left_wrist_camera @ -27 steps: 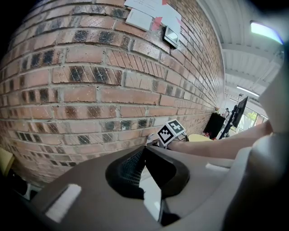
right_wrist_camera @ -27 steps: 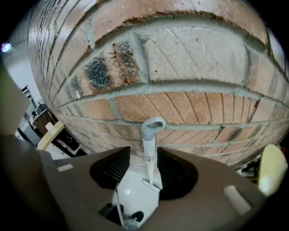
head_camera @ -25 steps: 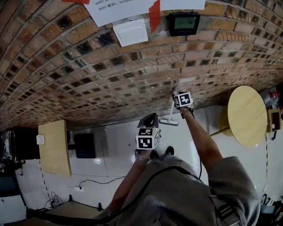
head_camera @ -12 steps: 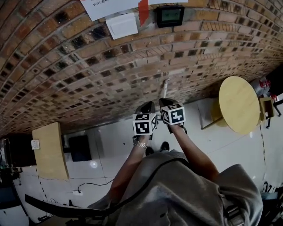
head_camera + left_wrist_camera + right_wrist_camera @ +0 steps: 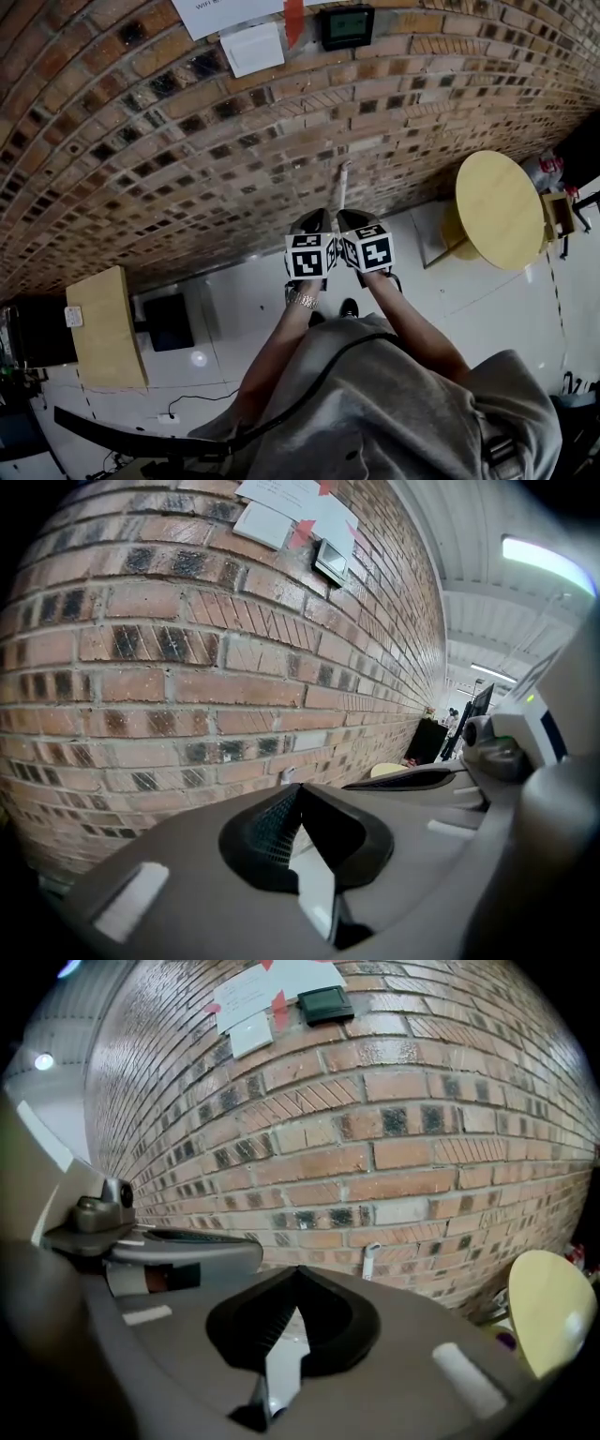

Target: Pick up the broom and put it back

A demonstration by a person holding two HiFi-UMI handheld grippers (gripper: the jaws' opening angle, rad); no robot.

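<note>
The right gripper (image 5: pixel 353 223) has withdrawn from the broom (image 5: pixel 343 184) and come back toward the person, now just beside the left gripper (image 5: pixel 314 225) at centre frame. Its jaws, wide a second ago, are now fully together with nothing between them; the left gripper's jaws are likewise closed and empty. The broom stands free, handle upright against the brick wall (image 5: pixel 187 141) just above both grippers. Judgement: the broom is released and returned, and the task appears essentially complete.
</note>
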